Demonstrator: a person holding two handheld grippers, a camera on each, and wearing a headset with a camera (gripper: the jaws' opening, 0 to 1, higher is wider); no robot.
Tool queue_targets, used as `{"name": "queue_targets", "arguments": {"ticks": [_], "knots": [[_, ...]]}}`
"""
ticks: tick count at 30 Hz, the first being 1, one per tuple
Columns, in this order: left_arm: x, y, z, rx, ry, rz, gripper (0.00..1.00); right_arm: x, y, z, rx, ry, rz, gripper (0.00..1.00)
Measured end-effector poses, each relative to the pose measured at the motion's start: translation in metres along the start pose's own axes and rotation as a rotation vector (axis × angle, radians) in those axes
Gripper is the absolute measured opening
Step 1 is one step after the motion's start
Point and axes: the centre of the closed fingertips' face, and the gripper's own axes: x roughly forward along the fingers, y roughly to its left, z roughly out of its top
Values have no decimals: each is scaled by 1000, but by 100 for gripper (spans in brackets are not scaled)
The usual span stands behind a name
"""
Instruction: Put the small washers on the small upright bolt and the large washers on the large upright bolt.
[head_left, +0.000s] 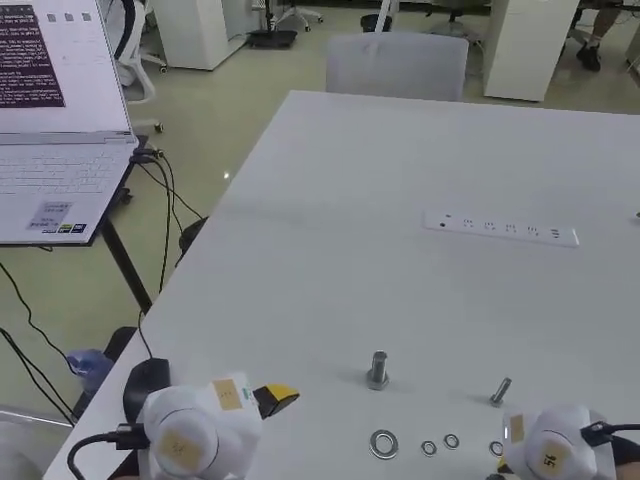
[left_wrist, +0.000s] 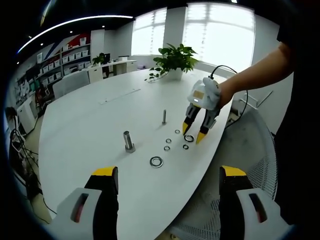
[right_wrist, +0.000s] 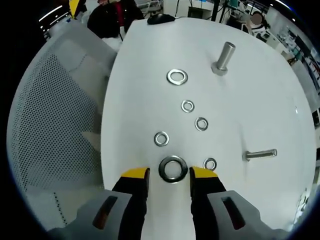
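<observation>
On the white worktop, the right gripper has its yellow-tipped fingers set narrowly apart, one on each side of a large flat steel washer lying on the surface. Whether they touch it I cannot tell. A second large steel washer lies near the large upright steel bolt, which stands on its hex head. Four small steel washers are scattered flat between the two large ones. The small upright steel bolt stands well apart from the large bolt. Neither bolt carries a washer. The left gripper hovers at the worktop's edge with its fingers wide apart, holding nothing.
</observation>
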Motion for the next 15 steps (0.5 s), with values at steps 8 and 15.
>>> {"name": "queue_targets", "arguments": {"ticks": [8, 15], "knots": [[-1, 1, -3, -4, 5, 0, 83, 0, 0, 0, -1, 6, 1, 35], [-1, -1, -6, -7, 12, -5, 83, 0, 0, 0, 5, 12, -2, 35]]}}
